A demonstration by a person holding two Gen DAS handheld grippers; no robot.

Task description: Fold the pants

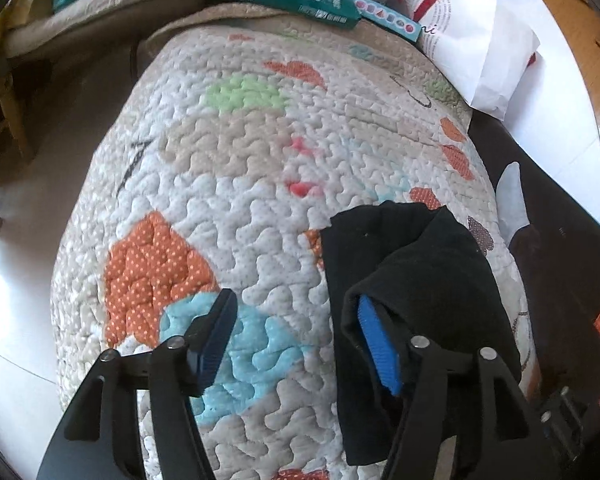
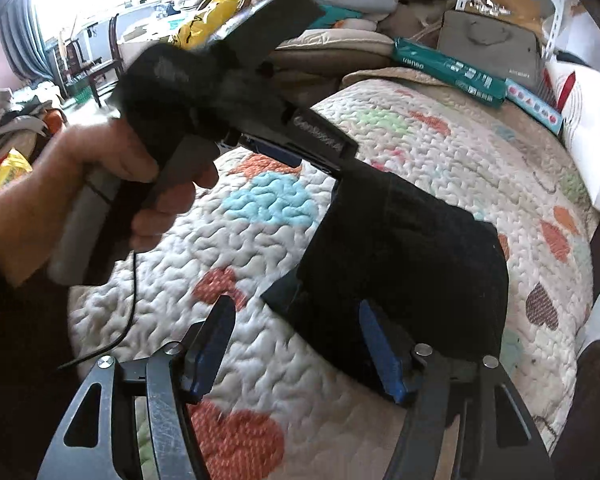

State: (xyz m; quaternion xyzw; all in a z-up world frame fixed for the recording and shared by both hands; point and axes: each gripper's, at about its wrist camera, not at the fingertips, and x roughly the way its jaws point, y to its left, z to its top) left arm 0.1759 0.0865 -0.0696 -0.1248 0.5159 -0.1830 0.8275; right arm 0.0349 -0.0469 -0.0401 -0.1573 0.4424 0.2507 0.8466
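Left gripper (image 1: 300, 336): your jaws stand apart. The black cloth is draped over the right-hand finger and hides most of it, but the other pad sits clear over bare quilt, so nothing is pinched.
Right gripper (image 2: 300, 348): released as well. The left finger hangs over quilt alone; the right finger rests at the near edge of the cloth, and I cannot tell whether it touches or lies just under a fold.
Pants (image 2: 404, 256): a compact black bundle lying on the quilt, ahead of your right jaws and off to their right side; in the left wrist view it runs from the right-hand finger forward.
Why it lies so: judged from the flat, squared bundle and both jaws slack, you have laid the fold down and let go so the quilt carries the weight.
Quilt (image 1: 236, 168): soft, padded and printed with hearts, it lets the cloth settle without sliding.
Your left hand (image 2: 112, 184): it grips its tool's handle above and to the left of the right jaws, nose angled down at the bundle's far end.
Watch: that draped flap may lift with the left finger if you pull away; slide out along the finger instead.
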